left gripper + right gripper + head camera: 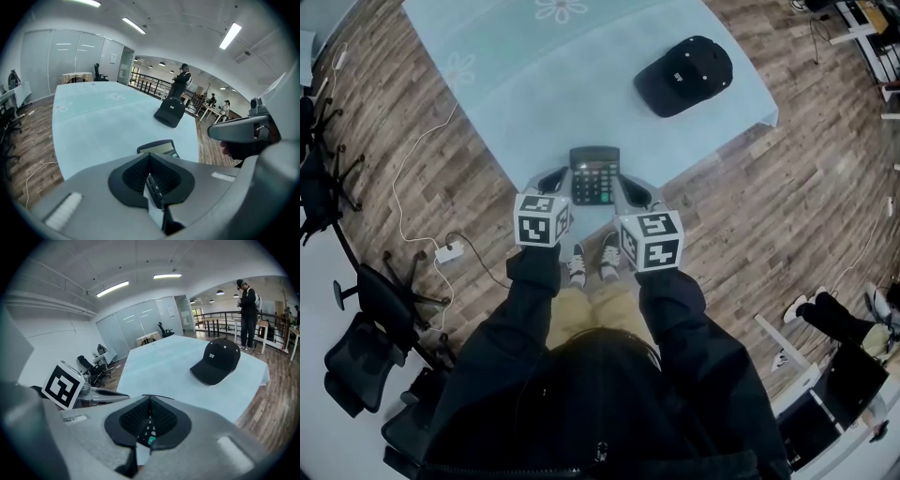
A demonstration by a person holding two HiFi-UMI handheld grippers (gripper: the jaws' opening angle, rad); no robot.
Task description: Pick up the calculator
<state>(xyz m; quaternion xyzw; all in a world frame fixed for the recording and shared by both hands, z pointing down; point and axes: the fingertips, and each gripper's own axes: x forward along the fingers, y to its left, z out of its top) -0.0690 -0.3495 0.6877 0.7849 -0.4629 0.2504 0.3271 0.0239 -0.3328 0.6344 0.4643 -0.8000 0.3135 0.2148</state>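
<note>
A dark calculator [594, 174] lies flat near the front edge of the pale blue table [534, 75]. My left gripper [553, 179] hovers just left of it and my right gripper [637, 194] just right of it, both shut and empty. In the left gripper view the jaws [150, 155] meet at their tips, and the calculator's display [159, 147] shows just beyond them. Between the closed jaws of the right gripper [150, 398] I see only some calculator keys [148, 429]. Whether either gripper touches the calculator cannot be told.
A black cap [684, 75] lies on the table's far right. Black office chairs [366, 319] stand on the wood floor at left, near a white power strip [448, 251] with cables. A person [247, 301] stands far behind the table. My shoes [591, 261] are under the table edge.
</note>
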